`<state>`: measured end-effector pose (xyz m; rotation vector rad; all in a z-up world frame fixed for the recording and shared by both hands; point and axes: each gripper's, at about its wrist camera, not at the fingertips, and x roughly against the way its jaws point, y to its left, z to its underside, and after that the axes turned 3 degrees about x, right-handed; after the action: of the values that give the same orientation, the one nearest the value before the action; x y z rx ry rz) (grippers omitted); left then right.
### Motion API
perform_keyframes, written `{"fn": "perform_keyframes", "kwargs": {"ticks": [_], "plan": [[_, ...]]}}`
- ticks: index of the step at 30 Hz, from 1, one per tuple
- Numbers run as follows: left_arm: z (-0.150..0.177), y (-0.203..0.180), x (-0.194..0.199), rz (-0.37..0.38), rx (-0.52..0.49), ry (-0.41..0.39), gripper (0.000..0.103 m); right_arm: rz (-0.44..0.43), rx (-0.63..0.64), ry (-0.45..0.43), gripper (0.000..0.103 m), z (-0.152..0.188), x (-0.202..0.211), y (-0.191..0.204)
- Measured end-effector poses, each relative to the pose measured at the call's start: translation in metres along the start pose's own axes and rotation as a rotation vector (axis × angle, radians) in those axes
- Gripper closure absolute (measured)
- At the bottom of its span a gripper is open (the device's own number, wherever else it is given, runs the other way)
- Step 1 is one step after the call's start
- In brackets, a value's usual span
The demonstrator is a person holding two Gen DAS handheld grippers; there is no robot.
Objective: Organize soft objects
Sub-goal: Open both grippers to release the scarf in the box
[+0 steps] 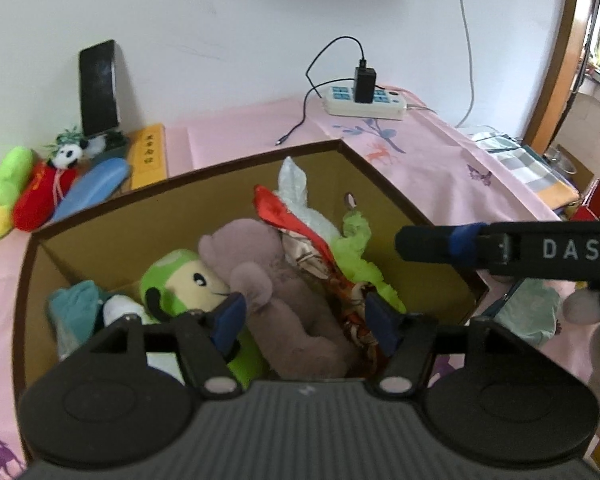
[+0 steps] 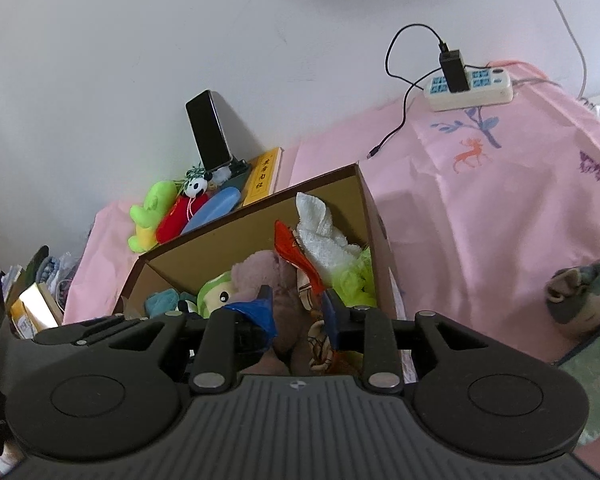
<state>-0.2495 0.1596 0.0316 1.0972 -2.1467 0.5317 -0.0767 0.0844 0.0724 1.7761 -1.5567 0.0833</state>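
Both grippers, the left gripper (image 1: 302, 322) and right gripper (image 2: 298, 316), hover with jaws apart and empty above the cardboard box (image 1: 380, 176), where the mauve plush (image 1: 276, 284) lies among the stowed toys.

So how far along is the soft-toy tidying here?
Done: the brown cardboard box holds a mauve plush bear, a green-capped doll and a white towel. In hand: nothing; both claws open above it. Left: the toy pile behind and a grey plush right.
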Motion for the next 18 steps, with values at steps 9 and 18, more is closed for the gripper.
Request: {"fn": "perform_keyframes", "kwargs": {"ticks": [9, 18], "plan": [[0.005, -0.02, 0.022, -0.083, -0.012, -0.016, 0.033, 0.024, 0.047, -0.065, 0.093, 0.011, 0.026, 0.005], [0.016, -0.048, 0.045, -0.097, -0.001, -0.039, 0.032, 0.06, 0.084, -0.109, 0.091, 0.028, 0.05, -0.002]]}}
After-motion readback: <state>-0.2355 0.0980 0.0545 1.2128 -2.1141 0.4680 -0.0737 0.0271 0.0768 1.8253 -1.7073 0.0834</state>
